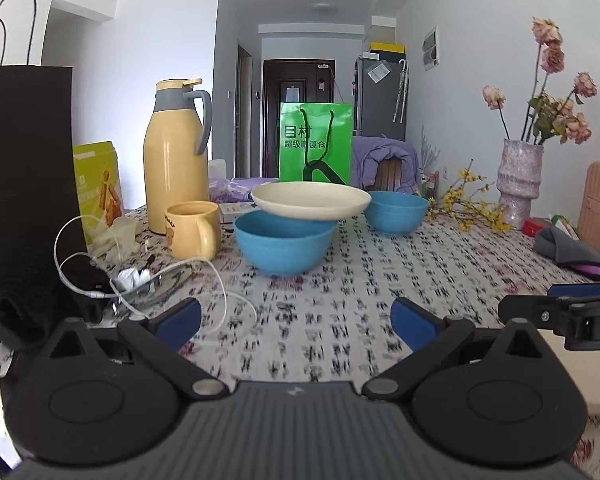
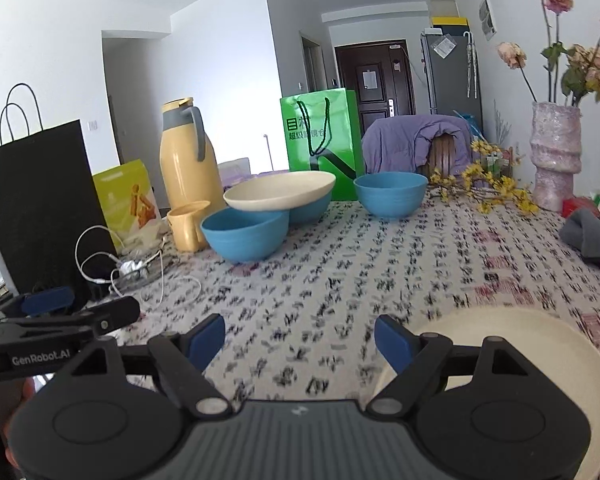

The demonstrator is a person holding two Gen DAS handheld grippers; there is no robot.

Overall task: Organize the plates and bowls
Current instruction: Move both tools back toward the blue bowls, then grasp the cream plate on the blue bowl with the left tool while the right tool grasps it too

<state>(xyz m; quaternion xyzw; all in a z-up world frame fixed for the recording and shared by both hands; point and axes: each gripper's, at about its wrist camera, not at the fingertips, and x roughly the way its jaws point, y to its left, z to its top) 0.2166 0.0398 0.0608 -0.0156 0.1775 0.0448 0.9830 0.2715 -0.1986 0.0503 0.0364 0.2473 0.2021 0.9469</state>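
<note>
Where patterned tablecloth (image 1: 340,320) spreads, white walls (image 1: 160,60)

1. Blue bowl (image 1: 284,242) and cream plate (image 1: 311,200): smooth, matt, plastic-looking;
2. Table (image 1: 380,280): covered in patterned woven cloth;
3. Yellow jug (image 1: 176,160): glossy;
4. Green bag (image 1: 316,140): shiny paper; black bag (image 1: 24,160): matt paper;
5. Vase (image 1: 518,184): rough, speckled;
6. Fingers (image 2: 206,340): matt blue pads.

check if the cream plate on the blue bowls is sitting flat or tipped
Tipped slightly. The cream plate bridges two blue bowls, its left edge lower than its right in the right wrist view.
</note>
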